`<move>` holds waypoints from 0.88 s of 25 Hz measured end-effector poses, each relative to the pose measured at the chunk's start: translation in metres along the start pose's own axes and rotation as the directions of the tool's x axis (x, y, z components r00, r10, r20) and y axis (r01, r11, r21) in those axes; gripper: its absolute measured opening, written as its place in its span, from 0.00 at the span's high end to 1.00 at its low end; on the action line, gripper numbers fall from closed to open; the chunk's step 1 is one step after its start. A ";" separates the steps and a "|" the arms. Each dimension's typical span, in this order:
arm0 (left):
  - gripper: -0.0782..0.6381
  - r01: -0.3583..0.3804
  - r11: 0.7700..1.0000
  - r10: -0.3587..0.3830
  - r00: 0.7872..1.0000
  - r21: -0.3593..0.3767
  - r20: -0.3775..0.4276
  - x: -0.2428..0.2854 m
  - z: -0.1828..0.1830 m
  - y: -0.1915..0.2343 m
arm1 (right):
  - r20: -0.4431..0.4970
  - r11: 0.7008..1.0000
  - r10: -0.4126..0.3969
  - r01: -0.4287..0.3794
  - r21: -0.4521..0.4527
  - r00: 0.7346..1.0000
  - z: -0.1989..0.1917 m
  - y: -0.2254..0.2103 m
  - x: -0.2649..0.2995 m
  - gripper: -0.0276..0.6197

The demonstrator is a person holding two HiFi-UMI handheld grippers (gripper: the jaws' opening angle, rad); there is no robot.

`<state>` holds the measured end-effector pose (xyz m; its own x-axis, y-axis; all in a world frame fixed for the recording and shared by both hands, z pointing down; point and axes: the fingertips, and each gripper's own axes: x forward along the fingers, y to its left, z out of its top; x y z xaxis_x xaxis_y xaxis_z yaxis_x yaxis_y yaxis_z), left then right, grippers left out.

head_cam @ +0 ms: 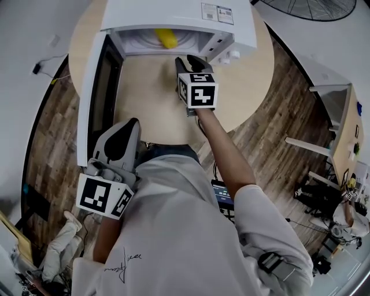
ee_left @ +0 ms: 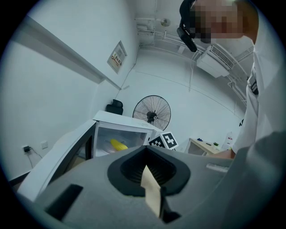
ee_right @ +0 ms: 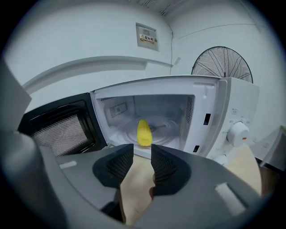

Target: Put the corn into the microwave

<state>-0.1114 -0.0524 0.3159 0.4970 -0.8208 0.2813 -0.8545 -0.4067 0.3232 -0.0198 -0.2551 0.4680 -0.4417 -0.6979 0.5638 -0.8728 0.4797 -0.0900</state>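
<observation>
I see the round wooden table [head_cam: 144, 98] filling most of the head view, with the white microwave [head_cam: 173, 14] standing at its far edge. The microwave's door [head_cam: 95, 92] is swung fully open to the left, its dark window facing the cavity.

My right gripper [head_cam: 189, 59] is held out over the tabletop, just in front of the open cavity and pointing into it. In the right gripper view its jaws stand a narrow gap apart. Nothing is between the pads, only bare table showing through the gap.

My left gripper [head_cam: 132, 122] is pulled back close to my body, near the door's free edge. In its own view the jaw tips meet and the pads look closed together on nothing. A thin sliver of table colour shows low in the hollow between them, so I would call them shut but not with full certainty.

The corn [ee_right: 143, 133] lies inside the microwave on the glass turntable [ee_right: 167, 129], with one end towards the opening. It is well clear of both grippers.
</observation>
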 end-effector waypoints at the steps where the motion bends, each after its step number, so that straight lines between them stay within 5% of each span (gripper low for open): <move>1: 0.91 -0.003 1.000 0.003 1.000 -0.003 -0.001 0.000 0.000 0.001 | -0.001 1.000 0.003 -0.003 0.002 1.000 -0.001 0.001 -0.002 0.75; 22: 0.91 -0.035 0.999 0.034 0.999 -0.013 -0.031 -0.009 -0.011 0.015 | -0.010 0.999 -0.008 0.008 0.046 1.000 -0.023 0.011 -0.069 0.89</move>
<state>-0.1268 -0.0469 0.3282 0.4721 -0.8212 0.3204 -0.8692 -0.3730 0.3247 0.0051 -0.1896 0.4468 -0.4328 -0.6964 0.5725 -0.8851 0.4489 -0.1231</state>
